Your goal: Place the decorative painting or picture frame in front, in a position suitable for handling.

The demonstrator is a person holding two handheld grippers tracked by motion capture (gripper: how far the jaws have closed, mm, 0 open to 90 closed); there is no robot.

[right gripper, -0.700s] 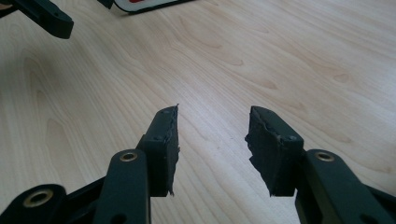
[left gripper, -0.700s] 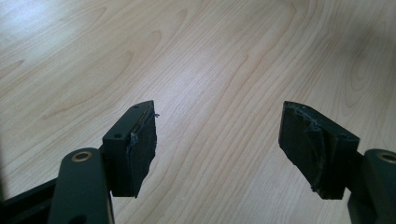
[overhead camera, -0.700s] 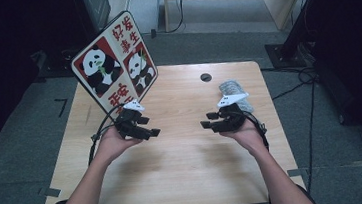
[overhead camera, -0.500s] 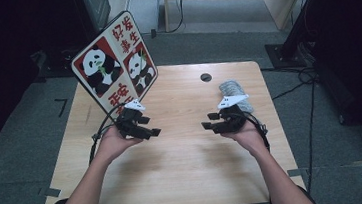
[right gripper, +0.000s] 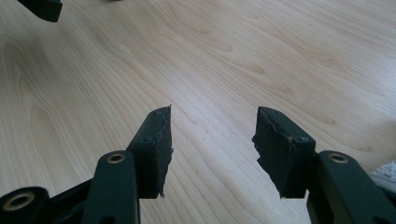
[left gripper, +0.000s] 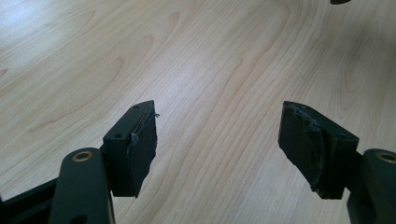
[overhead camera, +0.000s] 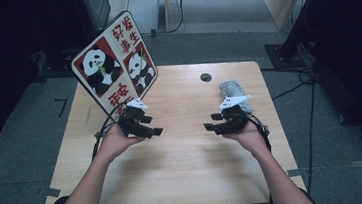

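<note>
Two hand-held grippers are held above the middle of a light wooden table (overhead camera: 184, 157), each in one hand of a person whose forearms enter from the near edge.

Left gripper (overhead camera: 154, 131): held toward the left half of the table, jaws pointed inward toward the table's centre. In the left gripper view (left gripper: 219, 149) the jaws are seen spread wide, with bare wood grain between the pads (left gripper: 142, 149); nothing is pinched. A black cable is seen looping from it toward the left edge.

Right gripper (overhead camera: 209, 128): held toward the right half, jaws pointed inward, facing the left one across a gap of bare wood. In the right gripper view (right gripper: 212, 149) the jaws are seen parted, less widely than the left pair, with nothing between them.

Nearest thing: a grey crumpled bundle (overhead camera: 231, 88), lying just behind the right gripper, toward the right far part of the table. What it is made of cannot be told.

A panda sign (overhead camera: 115, 63) with red characters is propped tilted at the far left corner. A small dark round hole (overhead camera: 206, 77) is noted near the far edge.
</note>
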